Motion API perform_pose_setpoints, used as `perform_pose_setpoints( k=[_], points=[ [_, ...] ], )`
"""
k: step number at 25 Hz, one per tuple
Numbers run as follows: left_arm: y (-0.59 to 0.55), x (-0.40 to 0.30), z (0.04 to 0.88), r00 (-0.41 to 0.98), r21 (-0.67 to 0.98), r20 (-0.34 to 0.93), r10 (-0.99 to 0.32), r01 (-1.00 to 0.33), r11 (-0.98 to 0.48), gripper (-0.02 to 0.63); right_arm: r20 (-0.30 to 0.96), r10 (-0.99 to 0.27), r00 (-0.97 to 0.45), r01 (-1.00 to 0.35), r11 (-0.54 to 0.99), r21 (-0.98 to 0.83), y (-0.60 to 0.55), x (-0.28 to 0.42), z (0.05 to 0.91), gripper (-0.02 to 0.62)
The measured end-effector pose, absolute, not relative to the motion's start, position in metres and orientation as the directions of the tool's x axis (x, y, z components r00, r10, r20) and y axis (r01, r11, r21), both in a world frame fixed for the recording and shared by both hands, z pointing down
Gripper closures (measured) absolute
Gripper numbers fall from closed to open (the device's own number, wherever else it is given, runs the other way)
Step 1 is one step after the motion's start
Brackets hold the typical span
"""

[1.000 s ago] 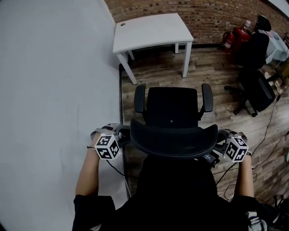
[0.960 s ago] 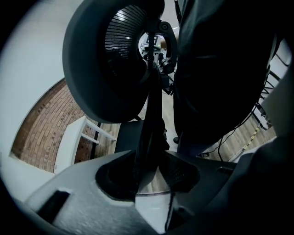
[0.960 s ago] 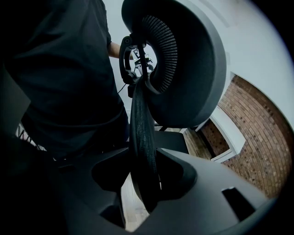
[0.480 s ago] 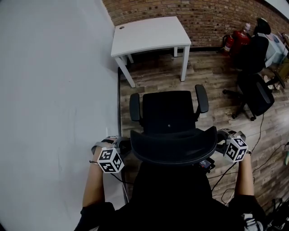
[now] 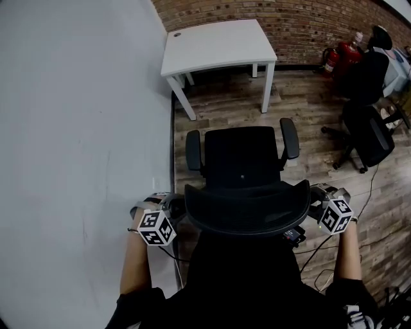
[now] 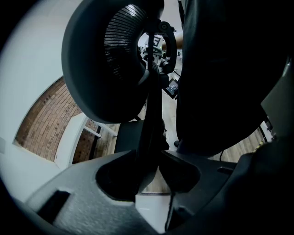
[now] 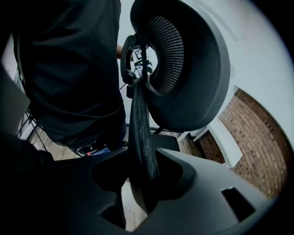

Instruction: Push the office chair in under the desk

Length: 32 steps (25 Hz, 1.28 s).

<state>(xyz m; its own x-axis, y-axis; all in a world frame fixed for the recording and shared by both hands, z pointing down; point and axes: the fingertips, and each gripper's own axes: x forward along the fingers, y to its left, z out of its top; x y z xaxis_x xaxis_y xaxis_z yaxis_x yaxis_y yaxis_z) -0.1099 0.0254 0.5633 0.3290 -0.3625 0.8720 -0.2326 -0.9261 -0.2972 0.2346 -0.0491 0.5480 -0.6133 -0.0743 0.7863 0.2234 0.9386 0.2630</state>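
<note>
The black office chair stands on the wood floor facing the white desk, which is further ahead with a gap of floor between them. My left gripper is shut on the left edge of the chair's back, just below the headrest. My right gripper is shut on the right edge. In the left gripper view the thin edge of the back runs down between the jaws of the left gripper. In the right gripper view the mesh edge is clamped in the right gripper.
A white wall runs along the left, close to the chair and desk. A brick wall stands behind the desk. At the right are another black chair, red fire extinguishers and cables on the floor.
The chair and both grippers sit slightly lower in the head view than a second ago. Both grips on the chair's back are unchanged.
</note>
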Motion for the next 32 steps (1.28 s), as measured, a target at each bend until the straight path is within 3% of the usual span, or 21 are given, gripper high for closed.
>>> perform_pose_setpoints(
  k=[16, 32],
  points=[
    [-0.023, -0.105, 0.562, 0.335, -0.305, 0.858, -0.388, -0.275, -0.912, 0.44, 0.776, -0.084, -0.625, 0.236, 0.927, 0.29, -0.106, 0.232, 0.55, 0.448],
    [-0.093, -0.15, 0.564, 0.322, -0.291, 0.864, -0.387, -0.309, -0.905, 0.436, 0.745, -0.063, -0.664, 0.252, 0.92, 0.302, -0.163, 0.186, 0.55, 0.466]
  ],
)
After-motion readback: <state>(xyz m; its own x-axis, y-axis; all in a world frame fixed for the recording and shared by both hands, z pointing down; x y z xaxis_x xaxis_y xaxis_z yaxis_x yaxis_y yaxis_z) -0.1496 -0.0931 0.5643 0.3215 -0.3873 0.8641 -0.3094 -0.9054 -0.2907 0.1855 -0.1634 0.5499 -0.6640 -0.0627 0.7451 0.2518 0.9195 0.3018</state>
